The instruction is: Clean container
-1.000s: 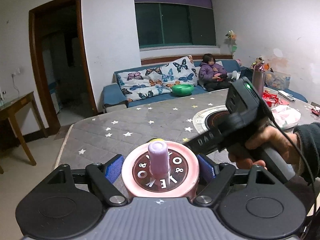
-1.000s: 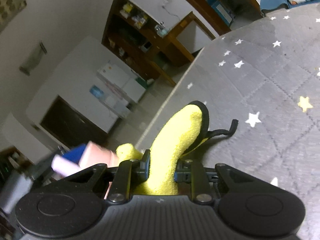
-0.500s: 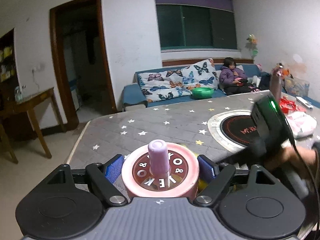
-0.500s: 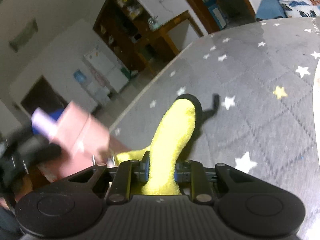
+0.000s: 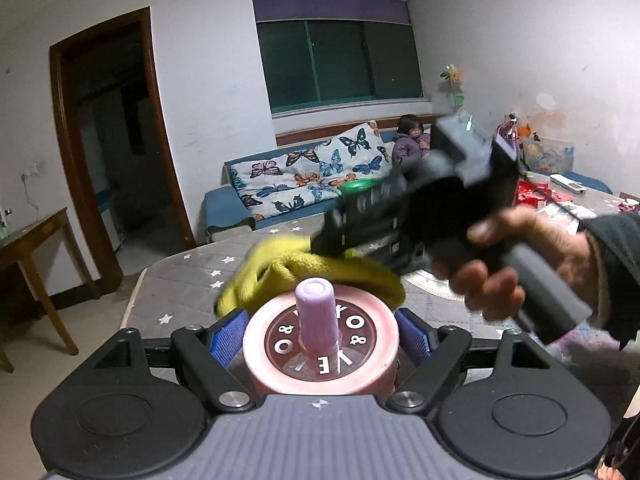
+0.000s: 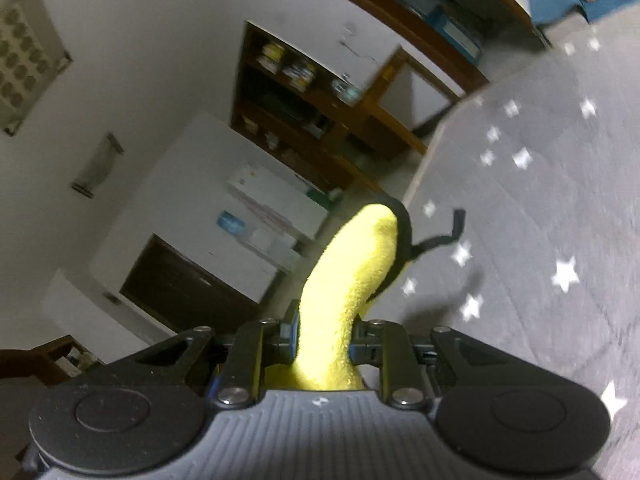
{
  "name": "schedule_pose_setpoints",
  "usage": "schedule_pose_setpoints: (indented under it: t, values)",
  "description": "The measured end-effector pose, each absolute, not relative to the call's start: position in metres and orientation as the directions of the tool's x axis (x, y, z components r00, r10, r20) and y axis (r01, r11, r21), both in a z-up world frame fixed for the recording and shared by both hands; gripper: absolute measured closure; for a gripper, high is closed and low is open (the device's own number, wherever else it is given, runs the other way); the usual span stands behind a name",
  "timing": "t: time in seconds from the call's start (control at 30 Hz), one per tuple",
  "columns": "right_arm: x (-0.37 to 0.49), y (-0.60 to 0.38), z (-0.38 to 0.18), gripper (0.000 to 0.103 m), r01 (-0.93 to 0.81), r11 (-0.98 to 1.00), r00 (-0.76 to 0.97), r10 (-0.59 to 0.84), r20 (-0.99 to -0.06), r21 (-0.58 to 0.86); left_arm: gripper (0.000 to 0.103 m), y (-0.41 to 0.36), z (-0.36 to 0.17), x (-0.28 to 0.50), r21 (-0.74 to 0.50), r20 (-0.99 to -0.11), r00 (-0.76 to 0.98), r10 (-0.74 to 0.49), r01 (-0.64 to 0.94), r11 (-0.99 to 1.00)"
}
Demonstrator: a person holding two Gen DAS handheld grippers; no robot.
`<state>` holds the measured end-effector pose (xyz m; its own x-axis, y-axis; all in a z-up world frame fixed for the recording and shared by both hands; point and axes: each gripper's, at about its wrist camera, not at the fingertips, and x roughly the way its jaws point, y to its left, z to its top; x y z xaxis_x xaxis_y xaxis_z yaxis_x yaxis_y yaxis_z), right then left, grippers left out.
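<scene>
The left gripper [image 5: 320, 332] clamps its blue pads [image 5: 225, 335] on the sides of the pink container [image 5: 320, 354], lid and lilac spout [image 5: 318, 312] facing the camera, above the near edge of the star-patterned table cover [image 5: 188, 280]; keep it steady; to its right, the right gripper [image 6: 324, 346] is pinched on a yellow cloth [image 5: 304, 270], which drapes just behind the lid; drag the cloth flat across the lid, pressing lightly, lest the container twist in the pads.
</scene>
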<state>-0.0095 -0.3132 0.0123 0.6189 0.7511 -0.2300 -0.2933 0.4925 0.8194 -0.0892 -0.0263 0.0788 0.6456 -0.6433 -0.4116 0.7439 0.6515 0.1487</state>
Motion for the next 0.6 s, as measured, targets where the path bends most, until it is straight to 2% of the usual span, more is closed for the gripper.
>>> schedule_pose_setpoints:
  t: [0.4, 0.6]
  values:
    - [-0.014, -0.305, -0.019, 0.083, -0.238, 0.657, 0.592, 0.682, -0.430, 0.715, 0.019, -0.027, 0.076, -0.087, 0.123, -0.403, 0.677, -0.616, 0.707, 0.697]
    - [-0.027, -0.302, -0.023, 0.084, -0.233, 0.690, 0.597, 0.658, -0.459, 0.686, 0.018, -0.026, 0.079, -0.089, 0.025, -0.407, 0.731, -0.548, 0.608, 0.793]
